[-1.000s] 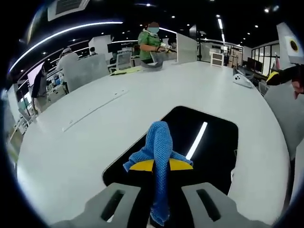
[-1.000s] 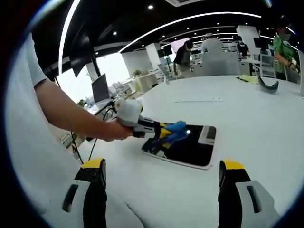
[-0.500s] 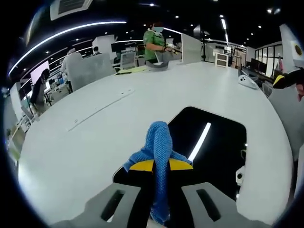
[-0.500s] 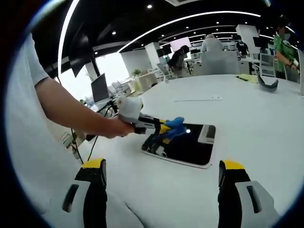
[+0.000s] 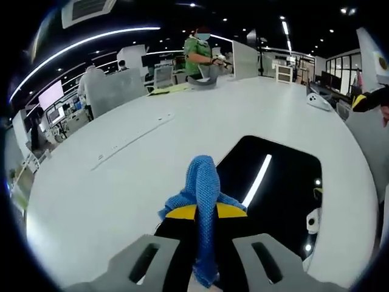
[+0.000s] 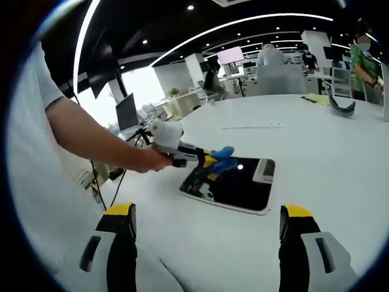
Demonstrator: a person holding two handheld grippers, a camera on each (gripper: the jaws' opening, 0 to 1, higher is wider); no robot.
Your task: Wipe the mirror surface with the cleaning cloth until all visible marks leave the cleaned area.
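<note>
The left gripper (image 5: 203, 267) has its jaws closed on the blue cleaning cloth (image 5: 203, 204), which stands up between the yellow tips and flops forward over them. Just ahead of and under those jaws lies the mirror (image 5: 282, 188), a dark rectangle flat on the white counter (image 5: 121, 176), reflecting a bright ceiling light strip. The wiping looks to be underway: the cloth sits at the mirror's near edge, and most of the glass stretches ahead of the jaws. No smudges can be made out on the dark surface, so how much is left cannot be judged.

The right gripper (image 6: 206, 240) hangs well back from the mirror (image 6: 243, 190), jaws wide apart and holding nothing. Its view gives what the left gripper view cannot: the whole mirror outline with its pale frame, the person's hand (image 6: 149, 159) and bare forearm carrying the left gripper (image 6: 209, 161), and the cloth (image 6: 222, 161) over the mirror's near corner. Whether the cloth presses on the glass or hovers above it cannot be told.
</note>
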